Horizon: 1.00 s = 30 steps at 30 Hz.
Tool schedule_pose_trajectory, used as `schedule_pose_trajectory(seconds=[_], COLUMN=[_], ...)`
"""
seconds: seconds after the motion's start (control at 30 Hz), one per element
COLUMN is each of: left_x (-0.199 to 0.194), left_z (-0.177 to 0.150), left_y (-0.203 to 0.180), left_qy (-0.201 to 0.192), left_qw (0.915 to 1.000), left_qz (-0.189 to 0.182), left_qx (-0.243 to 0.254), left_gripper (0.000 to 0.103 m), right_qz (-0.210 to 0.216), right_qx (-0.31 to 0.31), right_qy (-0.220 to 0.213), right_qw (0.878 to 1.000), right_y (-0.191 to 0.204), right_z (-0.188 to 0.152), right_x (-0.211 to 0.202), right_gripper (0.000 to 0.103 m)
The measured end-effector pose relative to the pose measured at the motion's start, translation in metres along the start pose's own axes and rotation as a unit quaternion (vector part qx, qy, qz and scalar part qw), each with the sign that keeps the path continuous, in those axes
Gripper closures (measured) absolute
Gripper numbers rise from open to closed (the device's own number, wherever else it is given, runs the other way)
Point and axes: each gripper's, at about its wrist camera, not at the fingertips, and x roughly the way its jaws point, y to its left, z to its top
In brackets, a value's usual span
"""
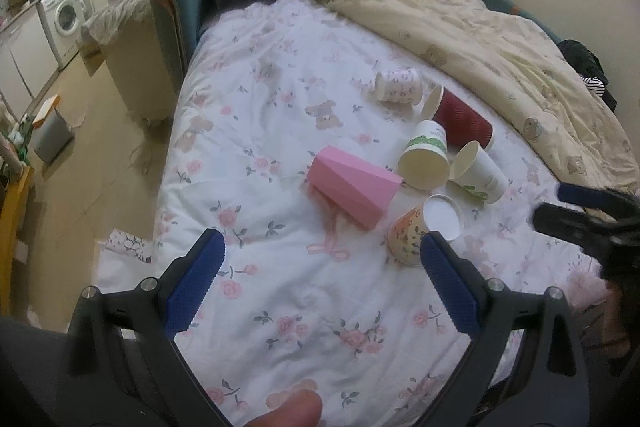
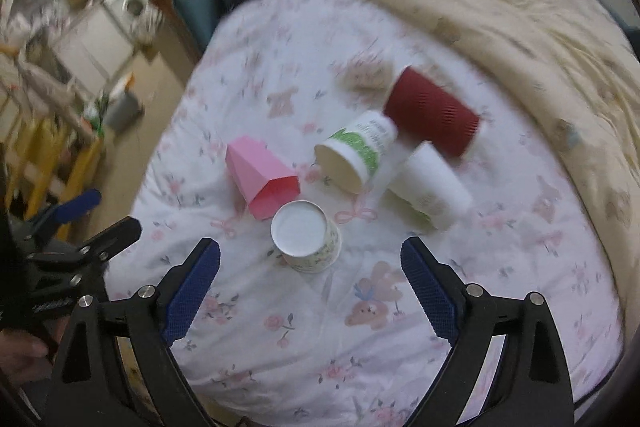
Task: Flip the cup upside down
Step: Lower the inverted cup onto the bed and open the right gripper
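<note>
Small floral paper cup (image 2: 306,237) standing base-up, mouth down, on the floral bedsheet (image 2: 300,347), just ahead of and between the blue pads of the right hand-held gripper (image 2: 310,287); white base disc uppermost. Same cup (image 1: 424,227) in the left view, just beyond the right-hand pad of the left hand-held gripper (image 1: 322,279). Both hand-held grippers spread wide, holding nothing.

Nearby, lying on their sides: pink faceted cup (image 2: 262,179) touching or almost touching the floral cup; green-printed paper cup (image 2: 354,155); white paper cup (image 2: 430,187); dark red ribbed cup (image 2: 432,111); a further patterned cup (image 1: 400,86) behind. Cream duvet (image 1: 480,27) along the far side.

Judged step: one cup already inverted, selection of the next. Next move: approach to a lying cup, closure across its wall, a turn mouth-down onto soft, uneven bedding.
</note>
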Motion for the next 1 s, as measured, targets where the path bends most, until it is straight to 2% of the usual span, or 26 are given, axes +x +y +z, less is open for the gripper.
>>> schedule_pose_trajectory(seconds=[0.17, 0.43, 0.6, 0.87, 1.0], left_x=[-0.011, -0.02, -0.024, -0.021, -0.018], left_z=[-0.01, -0.034, -0.047, -0.053, -0.054], left_y=[-0.004, -0.013, -0.019, -0.029, -0.029], left_qy=[-0.014, -0.024, -0.041, -0.05, -0.042], left_qw=[0.9999, 0.9997, 0.999, 0.998, 0.9986], left_qz=[0.004, 0.001, 0.016, 0.022, 0.016], left_qx=[0.006, 0.008, 0.013, 0.033, 0.03], left_gripper=[0.001, 0.0, 0.0, 0.0, 0.0], right_qz=[-0.017, -0.053, -0.07, -0.071, -0.069], right_qx=[0.039, 0.102, 0.105, 0.099, 0.1], right_qy=[-0.049, -0.098, -0.121, -0.115, -0.114], right_qw=[0.998, 0.989, 0.985, 0.986, 0.986], right_y=[-0.009, -0.016, -0.011, -0.01, -0.011], right_z=[-0.039, -0.088, -0.103, -0.104, -0.103], right_x=[-0.025, -0.03, -0.03, -0.021, -0.021], right_gripper=[0.006, 0.006, 0.006, 0.006, 0.006])
